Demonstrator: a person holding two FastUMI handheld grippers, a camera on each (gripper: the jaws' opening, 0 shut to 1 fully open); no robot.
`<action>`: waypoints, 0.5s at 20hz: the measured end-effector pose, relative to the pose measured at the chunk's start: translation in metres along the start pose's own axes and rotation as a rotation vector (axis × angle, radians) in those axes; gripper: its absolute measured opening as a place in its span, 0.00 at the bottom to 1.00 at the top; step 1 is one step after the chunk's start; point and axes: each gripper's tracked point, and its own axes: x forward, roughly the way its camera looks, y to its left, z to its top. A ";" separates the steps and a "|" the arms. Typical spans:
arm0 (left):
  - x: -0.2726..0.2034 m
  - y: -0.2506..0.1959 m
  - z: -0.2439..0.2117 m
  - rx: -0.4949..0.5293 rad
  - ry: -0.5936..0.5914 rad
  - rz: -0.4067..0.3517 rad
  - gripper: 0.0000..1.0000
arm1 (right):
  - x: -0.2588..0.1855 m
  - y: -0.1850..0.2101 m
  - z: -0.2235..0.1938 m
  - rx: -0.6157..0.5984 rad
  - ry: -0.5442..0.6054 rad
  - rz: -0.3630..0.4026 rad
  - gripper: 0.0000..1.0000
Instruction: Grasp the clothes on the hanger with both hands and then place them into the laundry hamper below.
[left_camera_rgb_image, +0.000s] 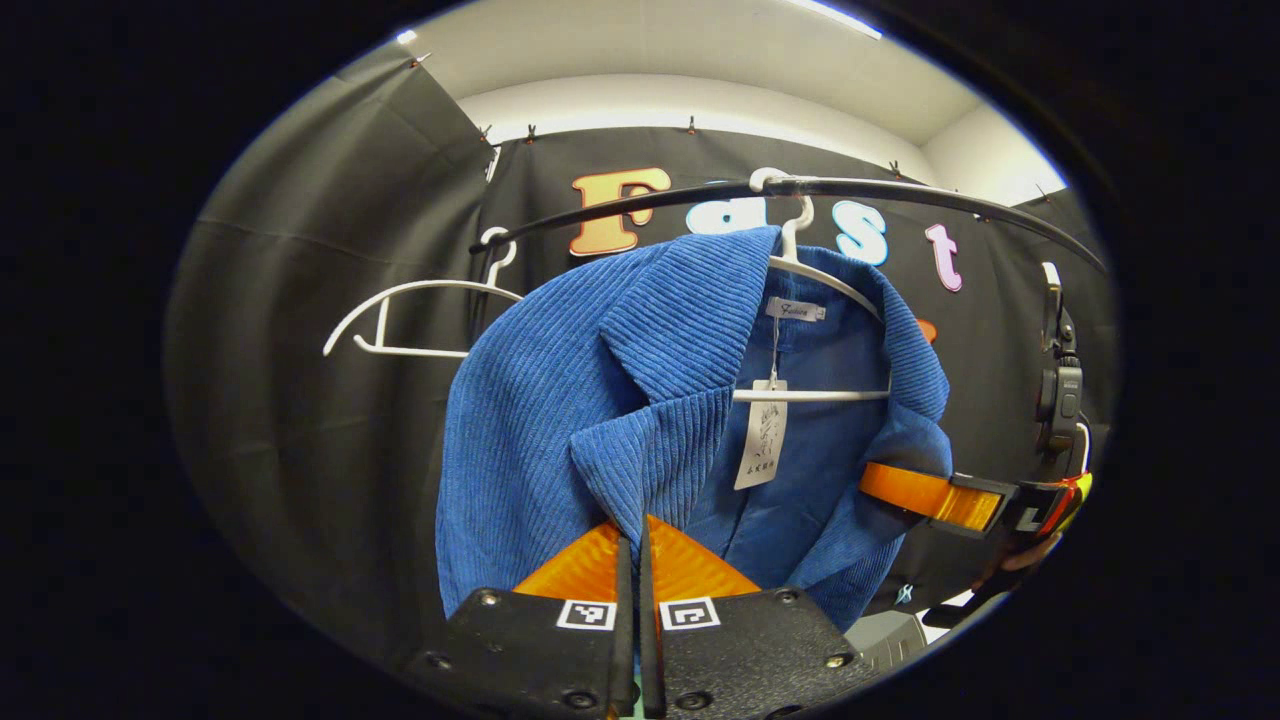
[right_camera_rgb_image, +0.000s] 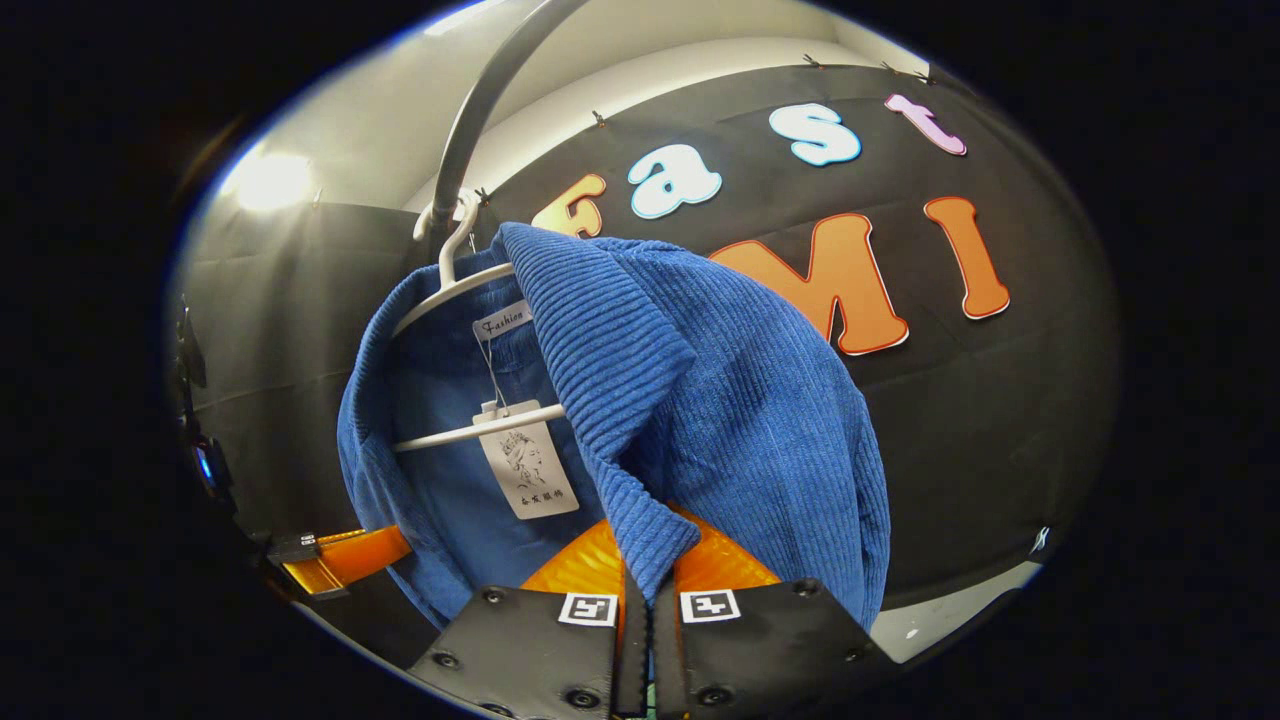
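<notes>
- The blue jacket (left_camera_rgb_image: 560, 400) is soft ribbed cloth.
- The white hanger (left_camera_rgb_image: 830, 394) looks like smooth plastic.
- The tag (right_camera_rgb_image: 528, 468) is matt paper.
- The rail (left_camera_rgb_image: 900, 195) is maybe shiny metal.

The blue corduroy jacket (left_camera_rgb_image: 560, 420) hangs on a white hanger (left_camera_rgb_image: 830, 285) from the dark curved rail (left_camera_rgb_image: 800, 190) and blocks the way straight ahead of both grippers, its front edges lying between their orange fingers. In the left gripper view an empty white hanger (left_camera_rgb_image: 400, 320) occupies the rail to the jacket's left, and the right gripper (left_camera_rgb_image: 930, 495) reaches in against the jacket's far side. Open room remains beside the garment in front of the black cloth wall (right_camera_rgb_image: 1000, 420), and a strip of pale floor (right_camera_rgb_image: 950, 610) shows below its hem.
</notes>
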 end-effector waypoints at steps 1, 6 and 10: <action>-0.006 -0.005 -0.001 0.021 0.015 -0.011 0.02 | -0.004 0.001 0.003 0.004 -0.004 0.009 0.10; -0.036 -0.003 0.023 -0.011 -0.076 -0.003 0.00 | -0.025 0.013 0.015 0.048 -0.019 0.103 0.10; -0.056 0.027 0.048 0.017 -0.135 0.065 0.00 | -0.032 0.012 0.028 0.137 -0.032 0.163 0.10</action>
